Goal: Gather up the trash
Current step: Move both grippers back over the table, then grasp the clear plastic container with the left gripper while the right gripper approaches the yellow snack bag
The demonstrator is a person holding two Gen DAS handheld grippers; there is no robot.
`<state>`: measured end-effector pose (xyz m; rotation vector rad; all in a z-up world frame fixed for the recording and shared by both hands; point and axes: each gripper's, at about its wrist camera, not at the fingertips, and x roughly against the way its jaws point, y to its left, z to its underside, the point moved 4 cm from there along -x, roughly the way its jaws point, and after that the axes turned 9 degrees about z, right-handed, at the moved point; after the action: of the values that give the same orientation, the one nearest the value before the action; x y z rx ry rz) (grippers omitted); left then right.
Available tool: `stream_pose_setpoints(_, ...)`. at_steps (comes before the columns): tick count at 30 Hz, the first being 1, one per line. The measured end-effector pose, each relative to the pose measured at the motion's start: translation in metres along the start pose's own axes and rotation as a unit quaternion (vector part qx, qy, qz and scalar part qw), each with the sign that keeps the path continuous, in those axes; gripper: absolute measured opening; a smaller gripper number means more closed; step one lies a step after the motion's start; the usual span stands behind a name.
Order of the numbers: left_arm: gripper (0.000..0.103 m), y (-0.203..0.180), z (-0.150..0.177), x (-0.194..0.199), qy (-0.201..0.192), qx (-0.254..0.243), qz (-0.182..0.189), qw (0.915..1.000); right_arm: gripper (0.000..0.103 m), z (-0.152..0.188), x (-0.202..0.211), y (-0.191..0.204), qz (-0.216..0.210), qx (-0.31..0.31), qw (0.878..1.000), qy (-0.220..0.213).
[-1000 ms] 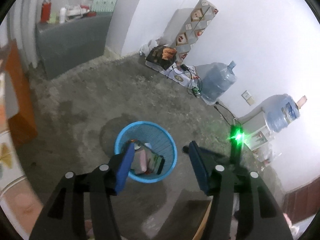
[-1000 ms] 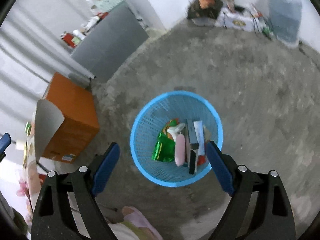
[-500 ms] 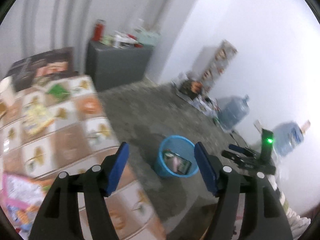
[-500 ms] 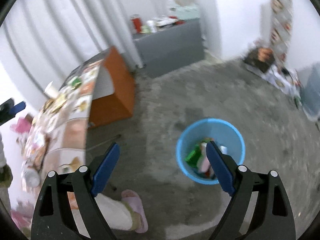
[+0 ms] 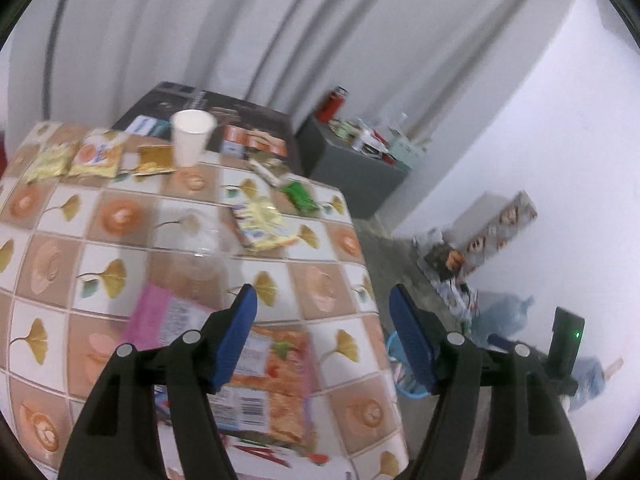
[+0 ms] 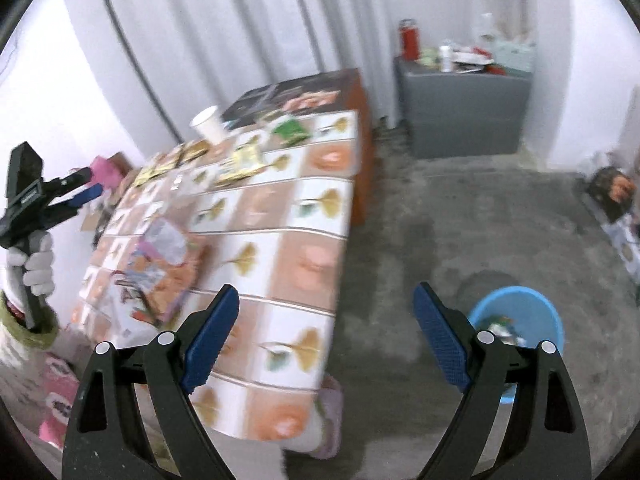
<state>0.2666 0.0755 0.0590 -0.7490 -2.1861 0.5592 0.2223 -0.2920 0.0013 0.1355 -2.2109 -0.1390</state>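
Left tool (image 5: 322, 338): your jaws have just been opening and stand apart with nothing between them, above the near end of the surface (image 5: 120, 216).
Right tool (image 6: 326, 338): gaping wide and empty, over the surface edge and the floor (image 6: 460, 216).
Done: the blue basket (image 6: 538, 312) on the floor already holds several wrappers.
Left: the noodle packet (image 5: 276, 384) just beyond your left tool, a yellow wrapper (image 5: 266, 222), a green wrapper (image 5: 300, 196), more packets and a paper cup (image 5: 191, 136) at the far end.
Judgement: you look partway through; plenty of trash remains.

wrappers (image 5: 264, 222) on table (image 5: 332, 300), bin (image 6: 516, 312) right
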Motion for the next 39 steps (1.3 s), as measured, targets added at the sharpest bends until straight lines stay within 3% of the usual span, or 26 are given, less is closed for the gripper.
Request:
stream_pose_setpoints(6, 0.066, 0.052, -0.025, -0.017, -0.001, 0.051, -0.014, 0.9986, 0.084, -0.032, -0.05, 0.057, -0.041, -0.005, 0.998, 0.045)
stream_pose_setpoints(11, 0.065, 0.096, -0.055, -0.066, 0.03, 0.093, -0.043, 0.9942, 0.084, -0.072, -0.105, 0.09, -0.071, -0.035, 0.994, 0.078)
stream_pose_setpoints(16, 0.064, 0.126, -0.069, -0.11, 0.069, 0.098, -0.089, 0.9887, 0.082, -0.122, -0.174, 0.108, -0.054, -0.075, 0.99, 0.109)
stream_pose_setpoints(21, 0.062, 0.14, -0.072, -0.134, 0.101, 0.085, -0.118, 0.9841, 0.08, -0.151, -0.221, 0.123, -0.021, -0.074, 0.989, 0.125)
stream_pose_setpoints(25, 0.052, 0.151, -0.067, -0.138, 0.119, 0.093, -0.12, 0.9812, 0.079, -0.159, -0.241, 0.129, -0.002, -0.063, 0.989, 0.134)
stream_pose_setpoints(27, 0.051, 0.152, -0.065, -0.136, 0.119, 0.099, -0.107, 0.9822, 0.079, -0.161, -0.25, 0.131, 0.007, -0.057, 0.989, 0.139)
stream_pose_setpoints(32, 0.037, 0.147, -0.056, -0.123, 0.124, 0.089, -0.092, 0.9839, 0.076, -0.155, -0.263, 0.137, 0.017, -0.039, 0.987, 0.155)
stream_pose_setpoints(39, 0.023, 0.149, -0.04, -0.104, 0.124, 0.089, -0.089, 0.9843, 0.068, -0.146, -0.259, 0.155, 0.043, 0.014, 0.989, 0.144)
